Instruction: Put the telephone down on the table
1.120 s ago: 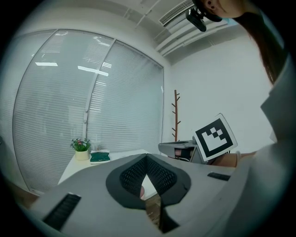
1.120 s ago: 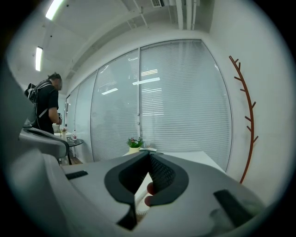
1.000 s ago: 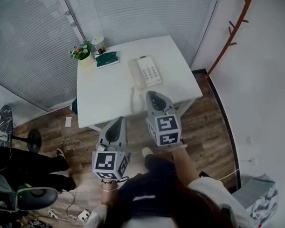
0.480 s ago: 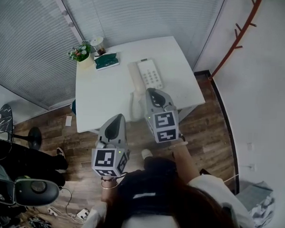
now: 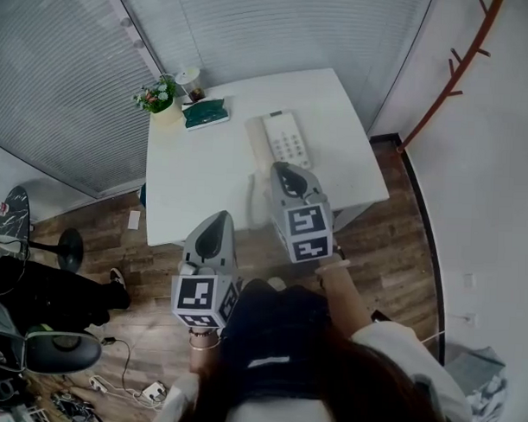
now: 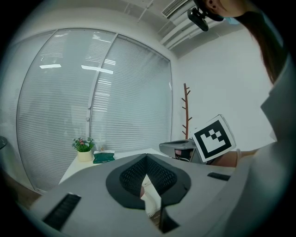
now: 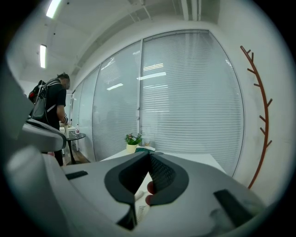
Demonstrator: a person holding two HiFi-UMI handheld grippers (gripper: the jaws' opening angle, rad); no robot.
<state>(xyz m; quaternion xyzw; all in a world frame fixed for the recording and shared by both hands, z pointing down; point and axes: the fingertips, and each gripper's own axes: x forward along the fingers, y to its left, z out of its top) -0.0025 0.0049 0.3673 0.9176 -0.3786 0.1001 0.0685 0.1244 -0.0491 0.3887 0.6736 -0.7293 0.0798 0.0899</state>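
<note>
Legible text, brands, numbers: none. Cube (image 5: 200, 300) on left gripper (image 5: 219, 218) and cube (image 5: 308, 235) on right gripper (image 5: 278, 167): black-and-white square marker patterns, no letters. Telephone keypad (image 5: 290, 139), just ahead of right gripper: key digits too small to read. Green book (image 5: 205, 114), beyond left gripper: cover unreadable.

White table (image 5: 196, 177): telephone (image 5: 284, 139) right of centre; potted flowers (image 5: 158, 98) and green book (image 5: 205, 114) at far-left corner.

Grey tools (image 5: 217, 220) (image 5: 283, 169), black-white marker cubes (image 5: 200, 299), white sleeve (image 5: 391, 342)
</note>
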